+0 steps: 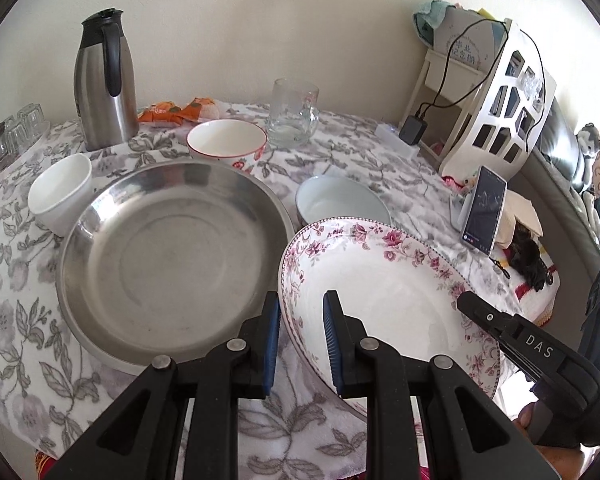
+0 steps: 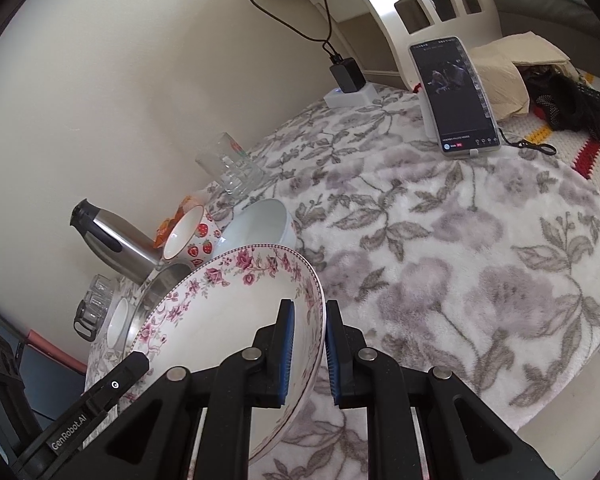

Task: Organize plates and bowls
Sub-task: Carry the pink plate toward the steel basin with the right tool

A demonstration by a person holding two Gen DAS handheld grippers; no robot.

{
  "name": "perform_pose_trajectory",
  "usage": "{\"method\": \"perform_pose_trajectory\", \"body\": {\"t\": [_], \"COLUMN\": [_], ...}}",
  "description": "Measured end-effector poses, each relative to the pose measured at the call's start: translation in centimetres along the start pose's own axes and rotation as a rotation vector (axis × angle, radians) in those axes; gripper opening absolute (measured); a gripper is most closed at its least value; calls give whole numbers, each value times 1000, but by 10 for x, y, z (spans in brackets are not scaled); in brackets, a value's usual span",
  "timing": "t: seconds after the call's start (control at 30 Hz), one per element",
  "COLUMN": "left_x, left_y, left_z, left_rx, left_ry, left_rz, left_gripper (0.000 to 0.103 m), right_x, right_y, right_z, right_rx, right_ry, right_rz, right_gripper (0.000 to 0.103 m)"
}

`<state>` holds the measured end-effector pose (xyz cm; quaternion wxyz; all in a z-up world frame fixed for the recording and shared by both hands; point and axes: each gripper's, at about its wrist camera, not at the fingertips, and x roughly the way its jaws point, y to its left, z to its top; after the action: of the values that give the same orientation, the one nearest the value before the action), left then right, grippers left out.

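Observation:
A floral-rimmed white plate point(image 1: 384, 292) is tilted above the table, also in the right wrist view point(image 2: 236, 312). My left gripper point(image 1: 302, 344) straddles its left rim, pads point(image 1: 334, 344) close around it. My right gripper point(image 2: 309, 354) straddles the opposite rim and also shows in the left wrist view point(image 1: 500, 320). A large steel plate point(image 1: 172, 256) lies to the left. A strawberry bowl point(image 1: 228, 142), a white cup-bowl point(image 1: 60, 192) and a pale blue bowl point(image 1: 340, 200) stand around it.
A steel thermos point(image 1: 104, 80), a glass mug point(image 1: 294, 114), snack packets point(image 1: 176, 112) and small glasses point(image 1: 16, 128) stand at the back. A propped phone point(image 1: 485, 210), a white rack point(image 1: 500, 104) and a charger point(image 1: 414, 128) are at the right.

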<state>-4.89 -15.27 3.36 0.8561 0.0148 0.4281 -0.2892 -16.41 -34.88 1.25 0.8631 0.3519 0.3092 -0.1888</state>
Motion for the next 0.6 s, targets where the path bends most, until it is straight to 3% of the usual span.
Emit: {"method": "perform_pose_trajectory", "body": {"t": [0.6], "left_x": [-26], "left_y": [57], "left_z": [13], "left_rx": [-44], "left_ry": [-58], "left_rz": [51], "left_gripper": [22], "right_x": [15], "right_y": [62], "right_z": [-18], "right_rx": [-72], "right_ry": [27], "right_rz": [55], "right_gripper": [17]}}
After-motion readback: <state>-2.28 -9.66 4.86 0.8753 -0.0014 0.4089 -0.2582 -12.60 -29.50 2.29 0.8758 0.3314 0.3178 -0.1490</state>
